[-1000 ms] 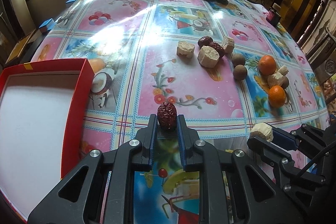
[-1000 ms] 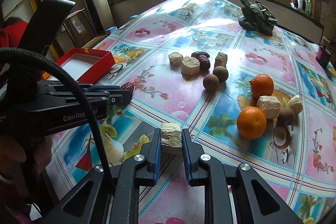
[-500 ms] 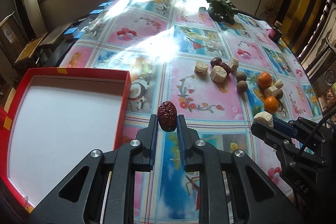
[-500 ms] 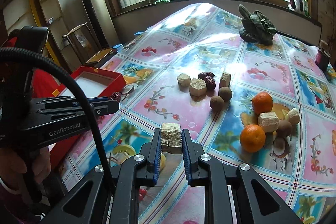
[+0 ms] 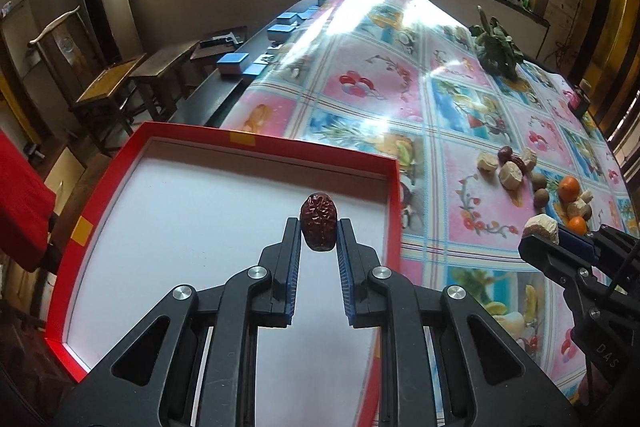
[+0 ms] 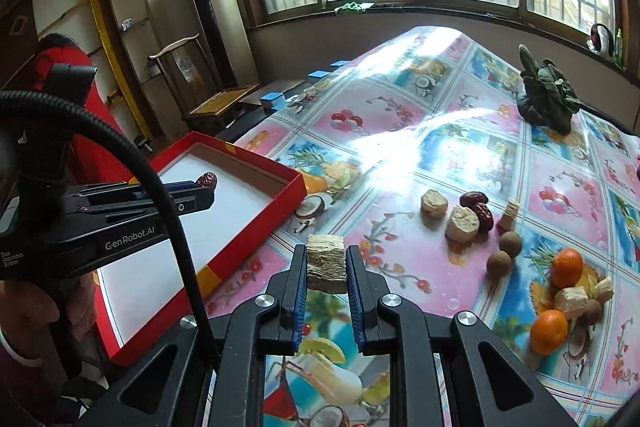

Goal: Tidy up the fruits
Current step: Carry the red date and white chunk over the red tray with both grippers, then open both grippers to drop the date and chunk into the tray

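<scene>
Red date (image 5: 318, 221) clamped in left claw (image 5: 319, 241), pale chunk (image 6: 326, 262) in right claw (image 6: 327, 269)

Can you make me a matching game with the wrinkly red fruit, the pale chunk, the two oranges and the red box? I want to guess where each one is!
Things:
1. red date
2. pale cut chunk
3. two oranges
4. red tray

Places:
A. lying on the tablecloth beside brown round fruits
B. clamped in the right gripper, over the tablecloth
C. sitting at the table's left edge, white inside
D. clamped in the left gripper, over the tray's white floor

Pairs: 1-D, 2-B, 3-A, 4-C
</scene>
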Motion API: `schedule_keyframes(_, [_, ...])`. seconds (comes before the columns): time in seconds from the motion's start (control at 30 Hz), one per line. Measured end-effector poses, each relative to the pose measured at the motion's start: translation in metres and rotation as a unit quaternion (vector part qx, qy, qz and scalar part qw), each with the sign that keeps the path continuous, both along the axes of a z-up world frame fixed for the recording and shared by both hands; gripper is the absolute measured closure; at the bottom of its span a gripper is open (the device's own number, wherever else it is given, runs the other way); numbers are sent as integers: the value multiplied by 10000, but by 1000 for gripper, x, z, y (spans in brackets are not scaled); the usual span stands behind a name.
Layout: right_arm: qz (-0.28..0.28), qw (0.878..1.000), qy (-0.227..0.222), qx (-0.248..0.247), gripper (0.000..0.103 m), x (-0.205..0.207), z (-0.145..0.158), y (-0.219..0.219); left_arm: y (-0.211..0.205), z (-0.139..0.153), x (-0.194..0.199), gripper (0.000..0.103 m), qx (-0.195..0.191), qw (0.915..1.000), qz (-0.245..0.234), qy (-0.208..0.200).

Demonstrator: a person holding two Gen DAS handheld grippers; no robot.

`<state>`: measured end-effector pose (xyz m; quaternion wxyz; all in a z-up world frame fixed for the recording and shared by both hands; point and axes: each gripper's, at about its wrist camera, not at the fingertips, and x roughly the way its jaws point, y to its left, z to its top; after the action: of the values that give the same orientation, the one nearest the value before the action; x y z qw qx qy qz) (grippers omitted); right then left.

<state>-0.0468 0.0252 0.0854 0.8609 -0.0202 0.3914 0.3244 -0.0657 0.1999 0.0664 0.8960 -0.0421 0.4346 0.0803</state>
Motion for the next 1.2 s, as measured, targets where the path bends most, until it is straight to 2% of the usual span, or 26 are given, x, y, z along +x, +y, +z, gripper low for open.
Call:
schedule_keyframes(0.3, [470, 9989, 0, -81, 85, 16, -1, 58, 43, -13, 15, 86, 53, 9992, 369, 144])
schedule_keyframes(0.5, [736, 9972, -11, -113, 85, 30, -1, 93, 54, -23, 28, 86, -5, 9988, 407, 260])
schedule_keyframes(0.77, [1027, 9944, 132, -229, 85, 46, -16, 134, 60, -36, 43, 86, -46, 9982, 415, 425])
schedule_keyframes(1.2, [1029, 9917, 479, -607, 85, 57, -44, 134, 52, -41, 46, 86, -84, 9984, 323, 446])
